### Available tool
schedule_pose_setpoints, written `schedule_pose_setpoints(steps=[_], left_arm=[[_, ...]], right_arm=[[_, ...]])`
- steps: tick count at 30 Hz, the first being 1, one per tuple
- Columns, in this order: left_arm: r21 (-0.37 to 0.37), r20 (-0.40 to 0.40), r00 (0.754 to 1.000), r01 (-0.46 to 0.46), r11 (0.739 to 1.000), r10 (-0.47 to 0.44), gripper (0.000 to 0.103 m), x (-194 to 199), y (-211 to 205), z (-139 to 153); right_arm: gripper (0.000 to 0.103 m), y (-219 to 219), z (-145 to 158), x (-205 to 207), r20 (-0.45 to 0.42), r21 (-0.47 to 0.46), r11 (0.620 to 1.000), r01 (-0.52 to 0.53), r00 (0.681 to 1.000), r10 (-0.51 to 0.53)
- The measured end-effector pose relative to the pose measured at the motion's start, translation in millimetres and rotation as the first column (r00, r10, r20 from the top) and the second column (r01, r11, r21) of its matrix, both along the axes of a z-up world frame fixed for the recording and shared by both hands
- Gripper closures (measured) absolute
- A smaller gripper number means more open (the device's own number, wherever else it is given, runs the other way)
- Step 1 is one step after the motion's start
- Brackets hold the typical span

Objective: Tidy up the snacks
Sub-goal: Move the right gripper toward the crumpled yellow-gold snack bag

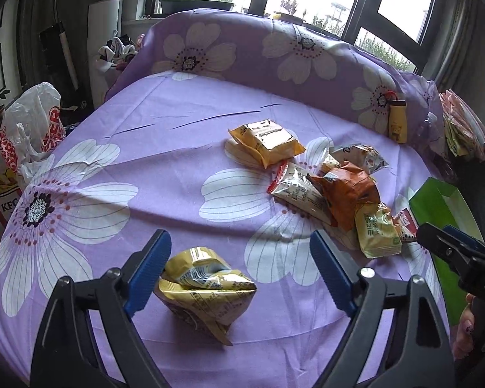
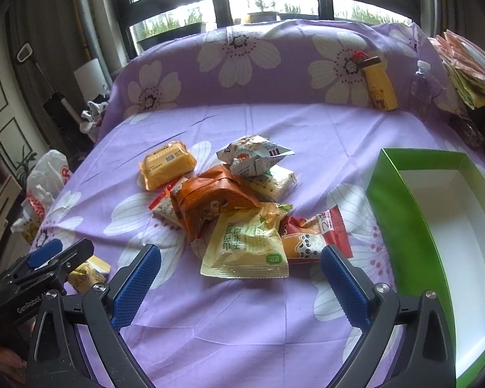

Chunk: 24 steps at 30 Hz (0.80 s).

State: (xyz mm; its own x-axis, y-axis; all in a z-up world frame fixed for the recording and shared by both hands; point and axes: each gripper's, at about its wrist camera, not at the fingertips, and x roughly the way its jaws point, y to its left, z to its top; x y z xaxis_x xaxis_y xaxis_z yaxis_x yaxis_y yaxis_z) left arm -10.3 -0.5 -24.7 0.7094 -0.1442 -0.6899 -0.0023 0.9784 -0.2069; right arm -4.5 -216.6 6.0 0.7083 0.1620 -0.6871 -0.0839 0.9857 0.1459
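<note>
A crumpled yellow snack packet [image 1: 207,291] lies on the purple flowered cloth [image 1: 165,148] between the fingers of my left gripper [image 1: 239,236]. It sits close against the left finger [image 1: 148,271], well apart from the right one, and the jaws stand wide. My right gripper [image 2: 241,249] is open above the near edge of a snack pile, just before a pale yellow-green packet [image 2: 245,249]. The pile also holds an orange packet [image 2: 210,200], a red packet [image 2: 313,236], a white packet [image 2: 252,155] and a yellow pack [image 2: 166,165]. A green box [image 2: 401,207] with a white inside stands to the right.
A yellow bottle [image 2: 380,87] and a clear water bottle [image 2: 420,87] lean on the flowered back cushion. A stack of packets [image 2: 468,74] sits at the far right. A plastic bag [image 1: 32,129] and a KFC bucket [image 1: 3,194] stand off the left edge.
</note>
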Motion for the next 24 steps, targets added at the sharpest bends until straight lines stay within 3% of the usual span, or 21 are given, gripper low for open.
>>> schedule_pose_setpoints(steps=[18, 24], left_arm=[[-0.057, -0.027, 1.000, 0.011, 0.998, -0.013, 0.016, -0.3, 5.1, -0.6], [-0.037, -0.019, 0.999, 0.042, 0.998, -0.043, 0.021, -6.4, -0.9, 1.7]], right_arm=[[0.004, 2.9, 3.1, -3.6, 0.026, -0.022, 1.000, 0.005, 1.000, -0.005], [0.010, 3.3, 2.2, -3.8, 0.012, 0.025, 1.000, -0.014, 1.000, 0.014]])
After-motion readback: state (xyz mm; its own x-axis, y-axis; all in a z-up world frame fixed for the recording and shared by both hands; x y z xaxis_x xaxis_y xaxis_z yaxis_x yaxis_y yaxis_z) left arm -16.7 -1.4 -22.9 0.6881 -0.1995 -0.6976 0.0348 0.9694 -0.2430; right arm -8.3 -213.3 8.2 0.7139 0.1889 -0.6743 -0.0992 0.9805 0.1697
